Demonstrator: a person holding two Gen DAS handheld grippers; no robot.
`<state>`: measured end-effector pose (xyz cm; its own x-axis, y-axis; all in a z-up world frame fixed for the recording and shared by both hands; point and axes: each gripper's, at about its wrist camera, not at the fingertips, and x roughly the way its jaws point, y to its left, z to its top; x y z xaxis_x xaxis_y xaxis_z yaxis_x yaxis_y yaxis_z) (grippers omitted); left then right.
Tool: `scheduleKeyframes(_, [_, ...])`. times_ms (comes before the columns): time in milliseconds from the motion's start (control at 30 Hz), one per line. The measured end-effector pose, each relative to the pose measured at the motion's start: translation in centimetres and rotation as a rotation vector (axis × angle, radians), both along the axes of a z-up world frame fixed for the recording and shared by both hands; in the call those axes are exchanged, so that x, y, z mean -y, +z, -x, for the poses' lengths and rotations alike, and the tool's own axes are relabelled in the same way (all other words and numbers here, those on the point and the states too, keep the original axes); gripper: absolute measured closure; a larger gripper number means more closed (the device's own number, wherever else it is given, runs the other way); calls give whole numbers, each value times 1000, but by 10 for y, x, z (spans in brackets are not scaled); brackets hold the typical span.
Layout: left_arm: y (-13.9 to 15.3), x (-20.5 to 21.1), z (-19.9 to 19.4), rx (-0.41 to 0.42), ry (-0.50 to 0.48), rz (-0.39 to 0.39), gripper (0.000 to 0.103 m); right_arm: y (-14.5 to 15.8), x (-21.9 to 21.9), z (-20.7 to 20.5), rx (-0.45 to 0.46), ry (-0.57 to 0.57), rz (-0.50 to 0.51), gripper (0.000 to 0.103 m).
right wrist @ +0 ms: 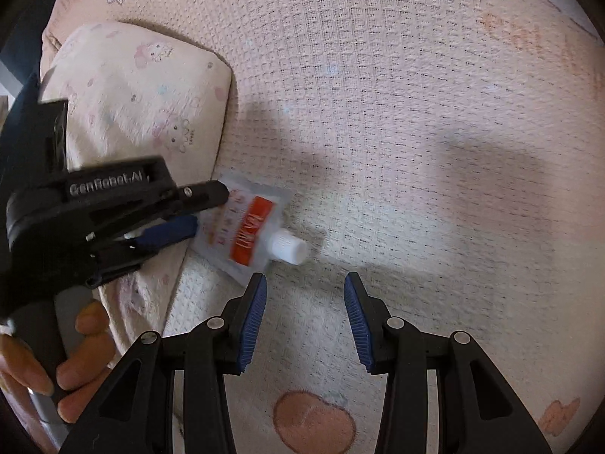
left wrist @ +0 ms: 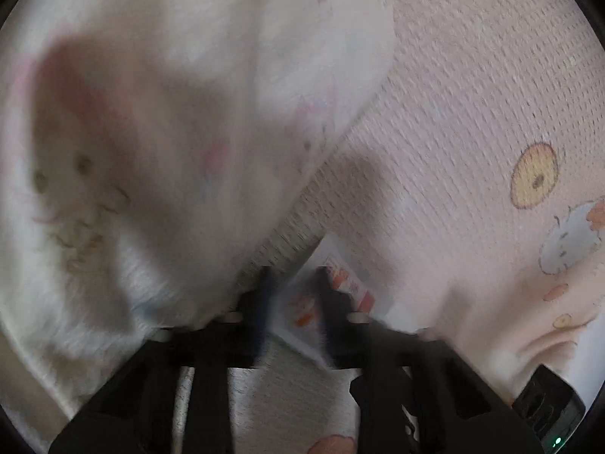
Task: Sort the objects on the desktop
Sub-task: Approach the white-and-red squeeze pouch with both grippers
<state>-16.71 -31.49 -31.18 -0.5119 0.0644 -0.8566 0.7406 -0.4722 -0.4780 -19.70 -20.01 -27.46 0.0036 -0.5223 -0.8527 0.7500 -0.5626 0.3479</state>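
A small clear pouch [right wrist: 245, 232] with an orange label and a white screw cap [right wrist: 289, 246] lies on the pink waffle cloth. My left gripper [right wrist: 200, 208] comes in from the left and its fingers close on the pouch's rear edge. The blurred left wrist view shows the pouch [left wrist: 302, 306] between the fingers of the left gripper [left wrist: 293, 283]. My right gripper [right wrist: 305, 283] is open and empty, just in front of the pouch, with its blue pads [right wrist: 252, 325] apart.
A cream pillow [right wrist: 140, 106] with cartoon prints lies at the left and fills much of the left wrist view [left wrist: 170, 132]. The pink cloth [right wrist: 416, 132] with fruit prints covers the surface. A dark device [left wrist: 548, 408] sits at the lower right.
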Motion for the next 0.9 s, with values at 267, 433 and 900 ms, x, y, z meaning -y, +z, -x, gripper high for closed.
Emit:
scheduleKeyframes(267, [2, -22, 22, -7, -142, 11, 84, -2, -23, 18, 25, -18, 29, 64])
scheduleKeyframes(433, [3, -39, 31, -5, -237, 34, 83, -8, -40, 39, 109, -129, 60, 64])
scheduleKeyframes(900, [7, -46, 34, 33, -265, 115, 57, -4, -55, 71, 96, -291, 63, 63])
